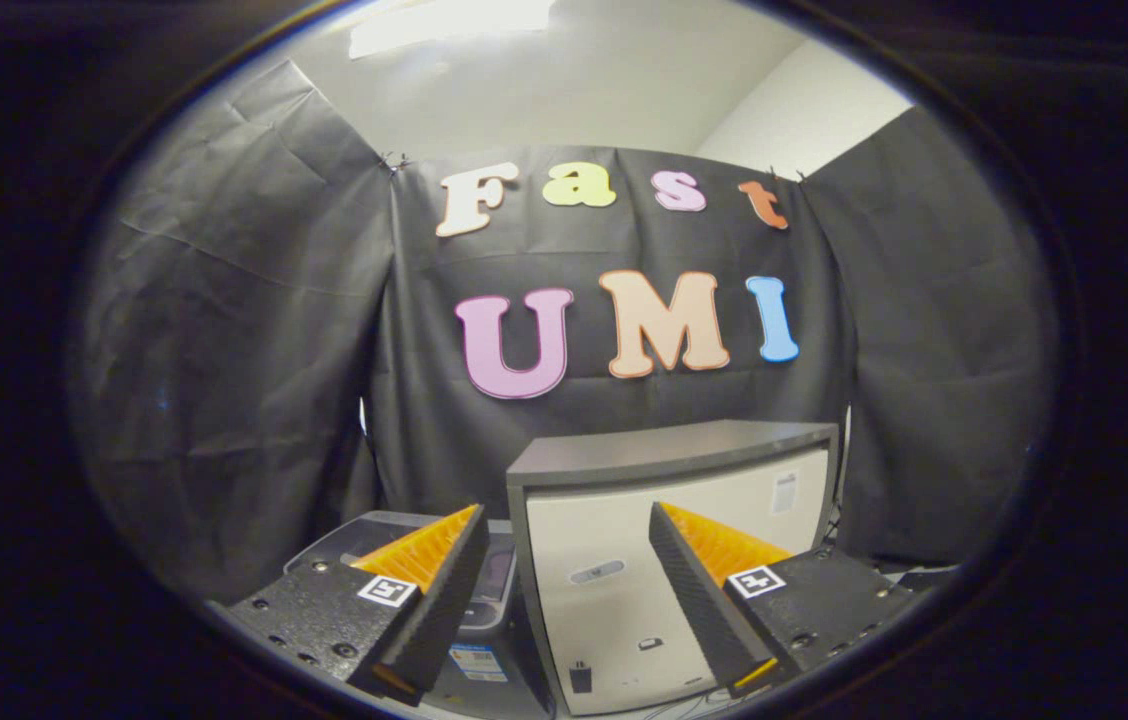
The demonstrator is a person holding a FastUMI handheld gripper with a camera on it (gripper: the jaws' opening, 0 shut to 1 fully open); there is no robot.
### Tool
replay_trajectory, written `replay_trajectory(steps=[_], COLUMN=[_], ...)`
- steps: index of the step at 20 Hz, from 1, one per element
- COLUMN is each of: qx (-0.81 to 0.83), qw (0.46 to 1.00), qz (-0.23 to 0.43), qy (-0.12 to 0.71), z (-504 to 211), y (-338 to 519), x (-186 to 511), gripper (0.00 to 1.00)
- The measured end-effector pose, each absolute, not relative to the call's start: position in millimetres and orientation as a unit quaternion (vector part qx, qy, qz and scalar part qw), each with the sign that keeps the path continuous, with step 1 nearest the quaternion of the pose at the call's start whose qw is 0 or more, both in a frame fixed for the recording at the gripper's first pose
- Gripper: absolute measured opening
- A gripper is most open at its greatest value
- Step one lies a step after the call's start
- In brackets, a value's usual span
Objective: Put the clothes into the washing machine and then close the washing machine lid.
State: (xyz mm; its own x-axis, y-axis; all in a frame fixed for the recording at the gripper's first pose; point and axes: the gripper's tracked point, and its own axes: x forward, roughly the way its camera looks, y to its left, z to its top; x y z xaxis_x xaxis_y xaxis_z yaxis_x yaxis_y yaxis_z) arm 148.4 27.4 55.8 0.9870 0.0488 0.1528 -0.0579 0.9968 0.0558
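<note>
Washer [484, 590] sits low beside a pale cabinet [624, 600], grey, lid apparently down, partly hidden behind the claw's left finger. Cabinet has a dark flat top; black cloth wall [244, 400] hangs behind it. Claw [564, 525] wide open, holding nothing.

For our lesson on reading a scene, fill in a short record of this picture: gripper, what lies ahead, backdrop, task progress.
gripper: gripper open, fingers apart, holding nothing
ahead of fingers: white box-shaped appliance with a dark top panel
beside it: grey machine, partly hidden behind one finger
backdrop: black cloth wall
clothes: none seen
task progress: not yet begun, judging by the empty fingers
</note>
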Motion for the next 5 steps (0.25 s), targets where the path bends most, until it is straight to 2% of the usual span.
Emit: replay_trajectory(steps=[5], qx=[0.035], qw=[0.997], qz=[0.021], qy=[-0.062], z=[37], y=[11], x=[155], gripper=[0.98])
